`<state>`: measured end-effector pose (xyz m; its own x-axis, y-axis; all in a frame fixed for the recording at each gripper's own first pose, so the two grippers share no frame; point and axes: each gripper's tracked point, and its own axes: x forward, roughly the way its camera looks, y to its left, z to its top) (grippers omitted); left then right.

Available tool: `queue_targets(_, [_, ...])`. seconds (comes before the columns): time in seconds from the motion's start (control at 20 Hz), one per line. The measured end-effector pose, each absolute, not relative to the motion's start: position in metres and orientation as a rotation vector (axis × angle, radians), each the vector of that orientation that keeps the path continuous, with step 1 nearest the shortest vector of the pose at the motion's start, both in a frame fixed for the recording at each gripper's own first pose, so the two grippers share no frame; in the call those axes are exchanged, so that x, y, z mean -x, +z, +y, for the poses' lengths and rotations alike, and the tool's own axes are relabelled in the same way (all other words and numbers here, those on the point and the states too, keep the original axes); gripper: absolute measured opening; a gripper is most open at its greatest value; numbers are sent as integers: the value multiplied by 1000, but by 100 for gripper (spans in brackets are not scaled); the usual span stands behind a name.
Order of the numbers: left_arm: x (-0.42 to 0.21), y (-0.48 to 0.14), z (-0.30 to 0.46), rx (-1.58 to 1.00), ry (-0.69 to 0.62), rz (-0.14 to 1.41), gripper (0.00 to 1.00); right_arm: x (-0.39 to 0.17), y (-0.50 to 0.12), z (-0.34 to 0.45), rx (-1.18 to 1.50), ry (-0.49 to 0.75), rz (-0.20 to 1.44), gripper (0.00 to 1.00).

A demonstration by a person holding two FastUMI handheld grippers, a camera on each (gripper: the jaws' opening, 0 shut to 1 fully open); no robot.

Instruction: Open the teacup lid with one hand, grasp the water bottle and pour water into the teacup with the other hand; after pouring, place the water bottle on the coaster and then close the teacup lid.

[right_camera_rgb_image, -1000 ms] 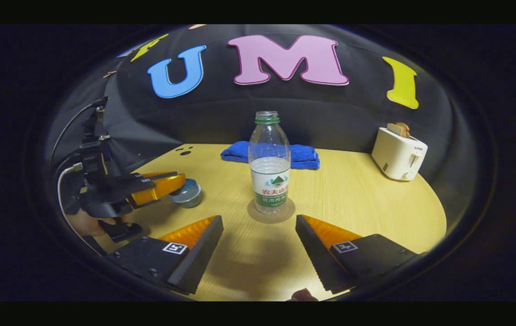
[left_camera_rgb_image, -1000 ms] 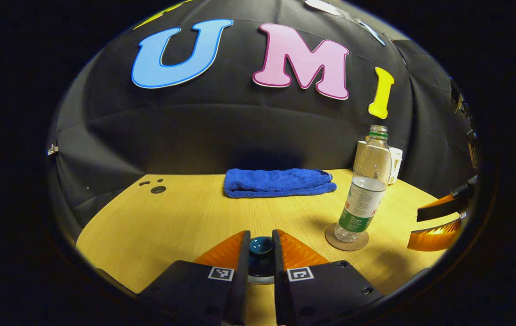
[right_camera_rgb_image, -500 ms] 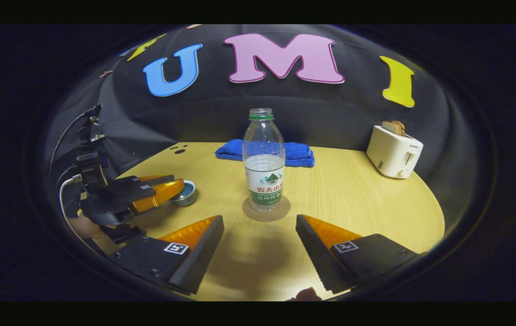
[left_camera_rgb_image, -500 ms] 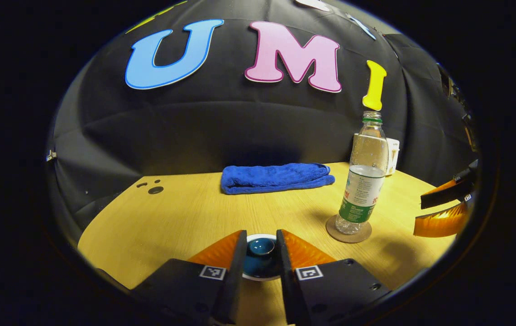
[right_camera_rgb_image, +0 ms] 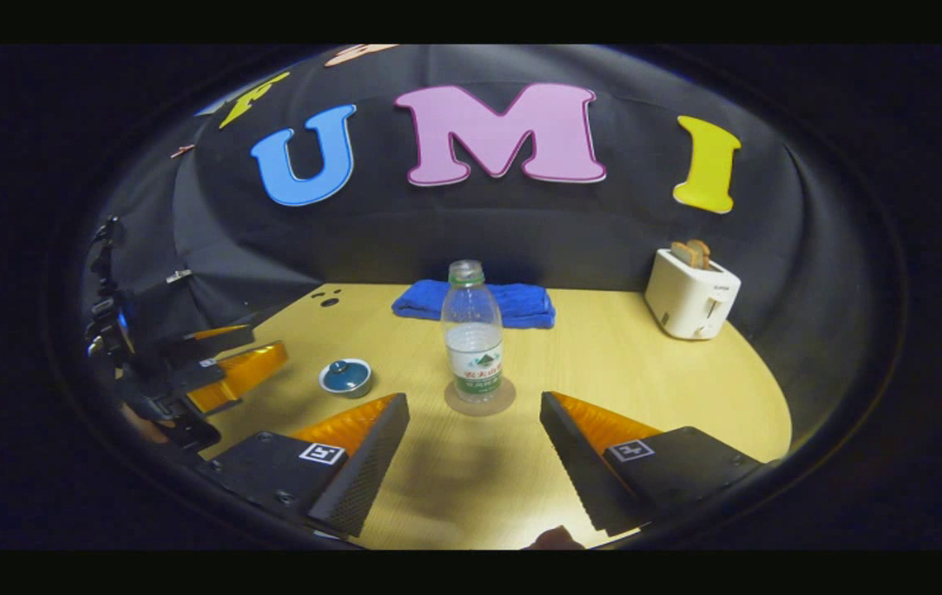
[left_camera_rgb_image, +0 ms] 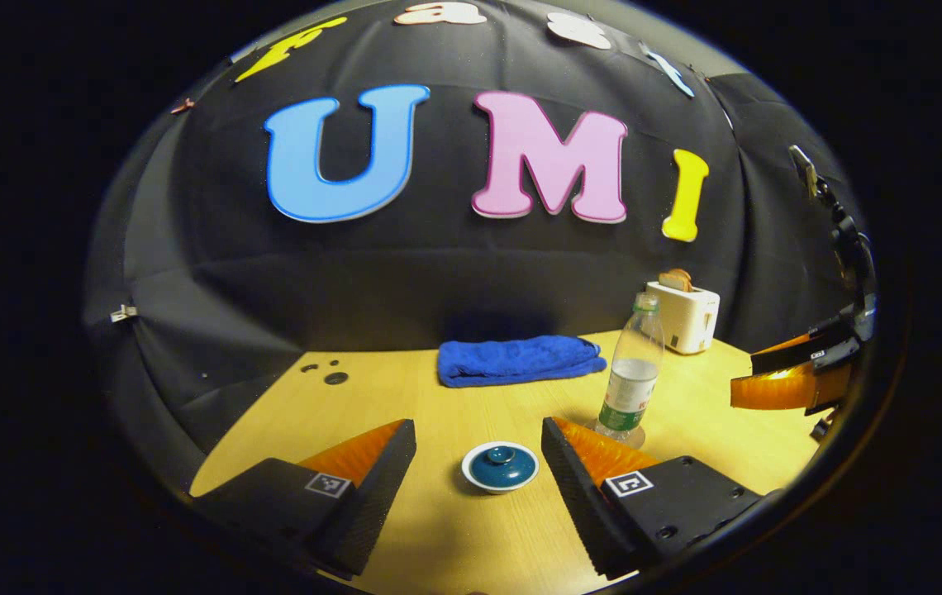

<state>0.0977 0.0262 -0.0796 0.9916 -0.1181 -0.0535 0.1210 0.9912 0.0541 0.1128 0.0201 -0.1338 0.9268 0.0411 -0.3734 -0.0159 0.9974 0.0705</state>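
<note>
Teacup [left_camera_rgb_image: 500, 468] with its blue lid [left_camera_rgb_image: 501, 463] seated on top stands on the worktop [left_camera_rgb_image: 405, 397], and everything else is placed from it. In the left gripper view the left gripper [left_camera_rgb_image: 479, 438] hovers just short of the teacup, its two fingers spread wide to either side and touching nothing. To the right of the teacup and a little farther back, the water bottle [left_camera_rgb_image: 630, 373] stands upright, uncapped and partly filled. In the right gripper view the bottle [right_camera_rgb_image: 472, 343] rests squarely on the round coaster [right_camera_rgb_image: 479, 399], with the teacup [right_camera_rgb_image: 345, 377] well to its left. The right gripper [right_camera_rgb_image: 475, 430] sits on the near side of the bottle, fingers spread apart and empty, clear of both bottle and coaster. Behind the teacup, against the back wall, lies a folded blue towel [left_camera_rgb_image: 519, 360]. Far to the teacup's right, beyond the bottle, a white toaster [right_camera_rgb_image: 691, 293] holds a slice of toast [right_camera_rgb_image: 688, 252] in its slot.
</note>
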Motion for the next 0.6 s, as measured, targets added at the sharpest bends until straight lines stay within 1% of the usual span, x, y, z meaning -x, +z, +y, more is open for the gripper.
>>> queue_targets(0.15, [-59, -51, 30, -24, -75, 33, 96, -103, -91, 11, -74, -9, 317, 99])
queue_targets(0.35, [-21, -1, 37, 0, -23, -42, 95, -84, -44, 8, -103, -34, 232, 99])
queue_targets(0.6, [15, 51, 42, -4, -12, -154, 95, -49, -5, 0, -79, -58, 134, 99])
